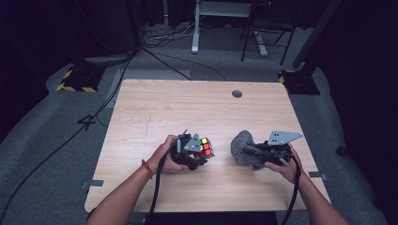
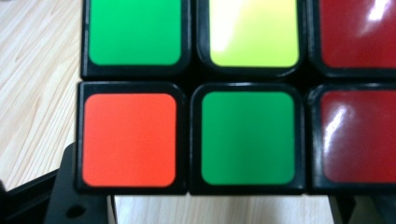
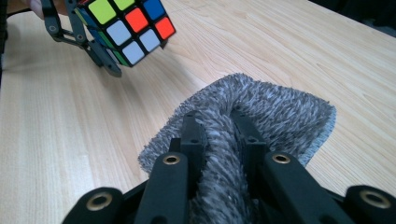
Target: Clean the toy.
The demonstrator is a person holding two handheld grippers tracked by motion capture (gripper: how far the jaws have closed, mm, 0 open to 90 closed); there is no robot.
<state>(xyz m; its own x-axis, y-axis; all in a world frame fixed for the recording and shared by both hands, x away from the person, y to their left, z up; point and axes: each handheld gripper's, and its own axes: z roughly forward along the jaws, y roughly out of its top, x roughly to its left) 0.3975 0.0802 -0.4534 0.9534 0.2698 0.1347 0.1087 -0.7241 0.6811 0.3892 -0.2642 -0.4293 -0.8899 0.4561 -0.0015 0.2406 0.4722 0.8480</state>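
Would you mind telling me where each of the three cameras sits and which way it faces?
High view: fixed above the person's side, looking forward and down on the table; both forearms enter from below, with the left gripper and right gripper.
Left gripper view: rides the left gripper, facing the puzzle cube clamped close up; a black jaw shows bottom left.
Right gripper view: rides the right gripper, looking along its jaws pinching the grey cloth; the left gripper appears beyond.
Shared: the cube shows in all three views.
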